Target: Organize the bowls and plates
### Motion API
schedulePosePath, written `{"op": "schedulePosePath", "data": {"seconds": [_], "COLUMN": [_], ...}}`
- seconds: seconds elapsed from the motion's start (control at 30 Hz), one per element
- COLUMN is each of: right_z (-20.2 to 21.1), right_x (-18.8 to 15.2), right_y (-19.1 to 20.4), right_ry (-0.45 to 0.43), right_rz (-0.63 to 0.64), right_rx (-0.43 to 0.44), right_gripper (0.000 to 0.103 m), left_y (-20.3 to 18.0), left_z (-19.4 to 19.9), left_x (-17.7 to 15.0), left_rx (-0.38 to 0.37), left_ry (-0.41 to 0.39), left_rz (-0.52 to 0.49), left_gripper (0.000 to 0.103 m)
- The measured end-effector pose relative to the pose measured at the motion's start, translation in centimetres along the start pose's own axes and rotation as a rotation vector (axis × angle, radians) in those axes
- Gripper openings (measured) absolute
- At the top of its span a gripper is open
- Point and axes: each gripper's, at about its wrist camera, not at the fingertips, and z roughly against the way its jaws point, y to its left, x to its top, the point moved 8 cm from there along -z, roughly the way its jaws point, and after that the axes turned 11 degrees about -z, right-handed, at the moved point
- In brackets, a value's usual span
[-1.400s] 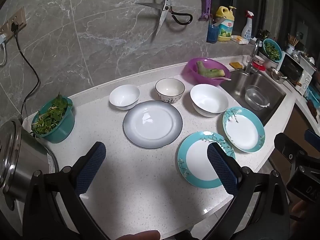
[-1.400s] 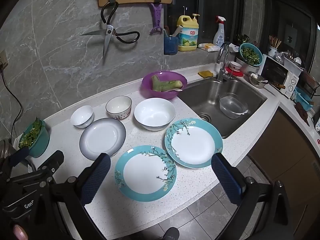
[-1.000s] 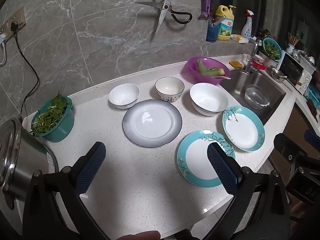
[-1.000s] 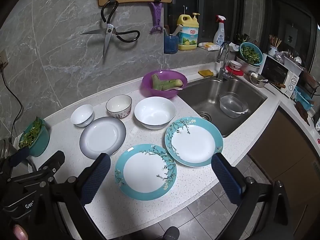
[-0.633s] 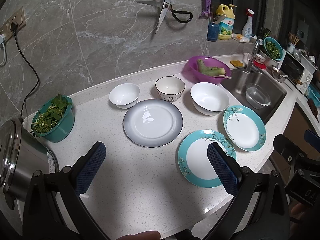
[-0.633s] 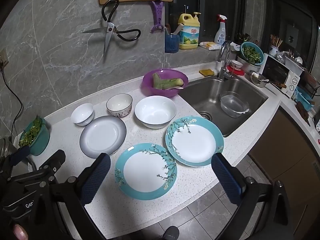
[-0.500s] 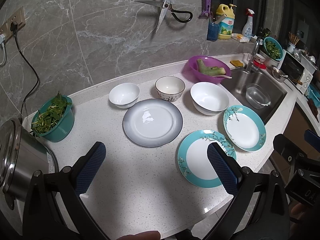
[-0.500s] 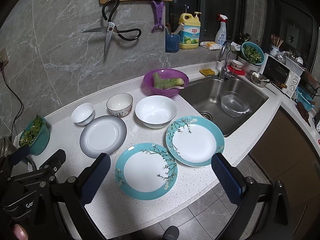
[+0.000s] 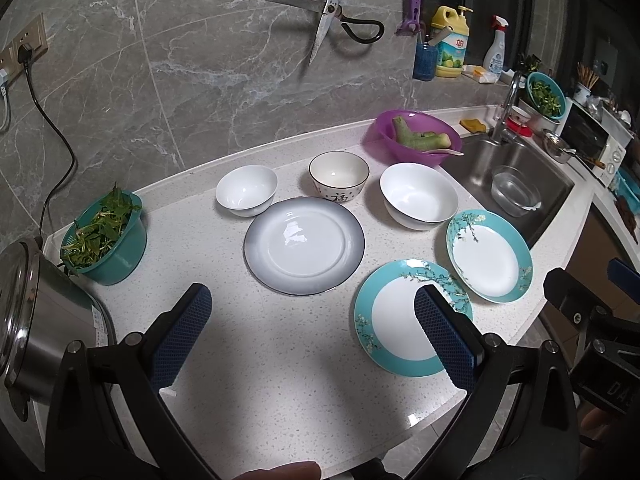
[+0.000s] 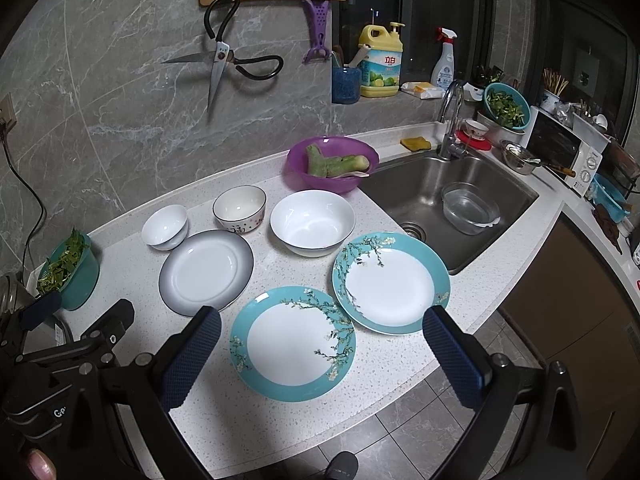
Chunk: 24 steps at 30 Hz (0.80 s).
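Note:
On the white counter lie a grey-rimmed plate [image 9: 304,245] [image 10: 206,270], a near teal floral plate [image 9: 400,320] [image 10: 294,342] and a far teal floral plate [image 9: 490,255] [image 10: 390,282]. Behind them stand a small white bowl [image 9: 247,190] [image 10: 165,227], a patterned bowl [image 9: 338,176] [image 10: 239,208] and a large white bowl [image 9: 419,195] [image 10: 313,222]. My left gripper [image 9: 312,330] is open and empty above the counter's front, its right finger over the near teal plate. My right gripper [image 10: 320,354] is open and empty, straddling the near teal plate from above.
A teal colander of greens [image 9: 105,240] and a steel cooker [image 9: 28,320] sit at the left. A purple bowl with vegetables [image 10: 332,164] stands by the sink [image 10: 452,196], which holds a clear bowl. Scissors [image 10: 220,64] hang on the wall. The counter edge [image 10: 400,384] is close in front.
Both views have drifted slightly; the dishes have not moved and both grippers stay open.

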Motion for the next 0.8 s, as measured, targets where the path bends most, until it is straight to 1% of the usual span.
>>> {"op": "schedulePosePath", "data": {"seconds": [0.8], "right_z": [-0.63], "right_x": [-0.03], "right_y": [0.42], "right_ry": [0.006], "right_rz": [0.003], "right_rx": [-0.002], "right_gripper": [0.103], "left_y": [-0.39], "left_z": [-0.83], "left_x": [-0.11], "left_rx": [-0.002], "left_ry": [0.008], "left_rz": [0.002], "left_gripper": [0.103]}}
